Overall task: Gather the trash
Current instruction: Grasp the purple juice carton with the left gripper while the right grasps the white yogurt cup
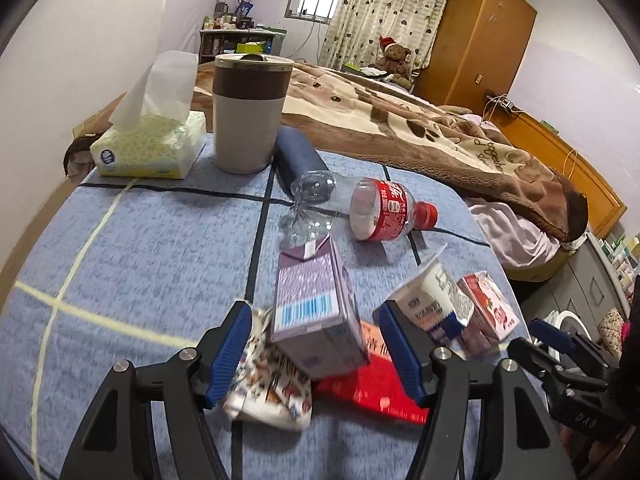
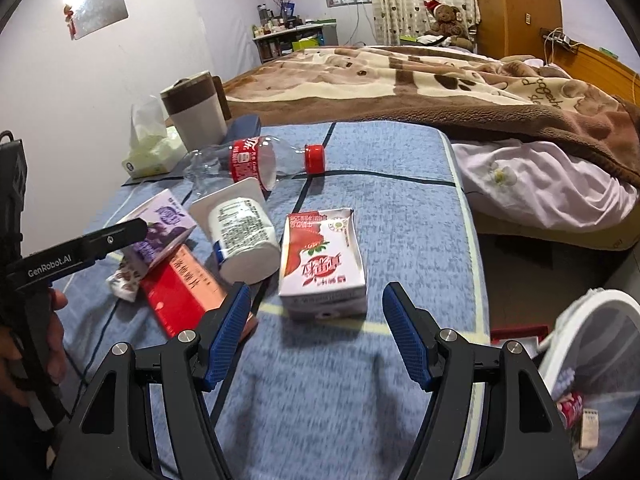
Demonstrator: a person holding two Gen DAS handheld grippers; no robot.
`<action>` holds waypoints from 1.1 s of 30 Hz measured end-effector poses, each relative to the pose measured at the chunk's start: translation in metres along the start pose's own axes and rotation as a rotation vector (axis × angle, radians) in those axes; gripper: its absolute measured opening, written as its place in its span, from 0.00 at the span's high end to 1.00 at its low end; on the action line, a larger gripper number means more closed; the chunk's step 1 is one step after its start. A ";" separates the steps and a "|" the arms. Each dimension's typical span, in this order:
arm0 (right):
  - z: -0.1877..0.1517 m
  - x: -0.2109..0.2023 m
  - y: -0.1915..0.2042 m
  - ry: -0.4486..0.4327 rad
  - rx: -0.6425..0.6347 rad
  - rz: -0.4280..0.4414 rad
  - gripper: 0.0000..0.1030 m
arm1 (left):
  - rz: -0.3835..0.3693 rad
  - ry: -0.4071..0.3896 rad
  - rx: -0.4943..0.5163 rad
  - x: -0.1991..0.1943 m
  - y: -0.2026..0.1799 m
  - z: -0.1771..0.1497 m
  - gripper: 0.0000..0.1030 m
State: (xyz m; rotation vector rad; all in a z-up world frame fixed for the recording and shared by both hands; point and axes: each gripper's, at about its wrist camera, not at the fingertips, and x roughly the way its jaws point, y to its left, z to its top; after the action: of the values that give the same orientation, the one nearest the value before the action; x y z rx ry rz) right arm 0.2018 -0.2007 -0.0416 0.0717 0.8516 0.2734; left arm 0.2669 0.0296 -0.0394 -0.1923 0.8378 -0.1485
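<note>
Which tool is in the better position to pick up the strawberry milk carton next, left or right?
Right. The right tool is open, directly facing the strawberry milk carton; the left tool frames the purple carton instead.

The blue cloth [image 2: 360, 380] looks woven and matt, slightly coarse. On it the purple carton [image 1: 316, 300] and strawberry carton [image 2: 324, 256] are smooth coated paper with a faint sheen; the bottle [image 1: 384, 210] behind them is clear glossy plastic with a red plastic cap. The tumbler [image 1: 250, 112] looks matt with a metal rim. Beyond the cloth, the blanket [image 2: 400, 80] is fuzzy fleece and the wardrobe [image 1: 476, 36] is varnished wood
</note>
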 end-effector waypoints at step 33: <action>0.037 0.046 0.061 0.063 -0.271 0.068 0.32 | -0.061 -0.046 0.028 -0.043 0.025 -0.020 0.61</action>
State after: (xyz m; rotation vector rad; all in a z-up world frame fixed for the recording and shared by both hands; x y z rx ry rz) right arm 0.2452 -0.1276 -0.0401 -0.1620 0.8684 0.4546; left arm 0.2247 0.0604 -0.0273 -0.1939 0.7841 -0.2118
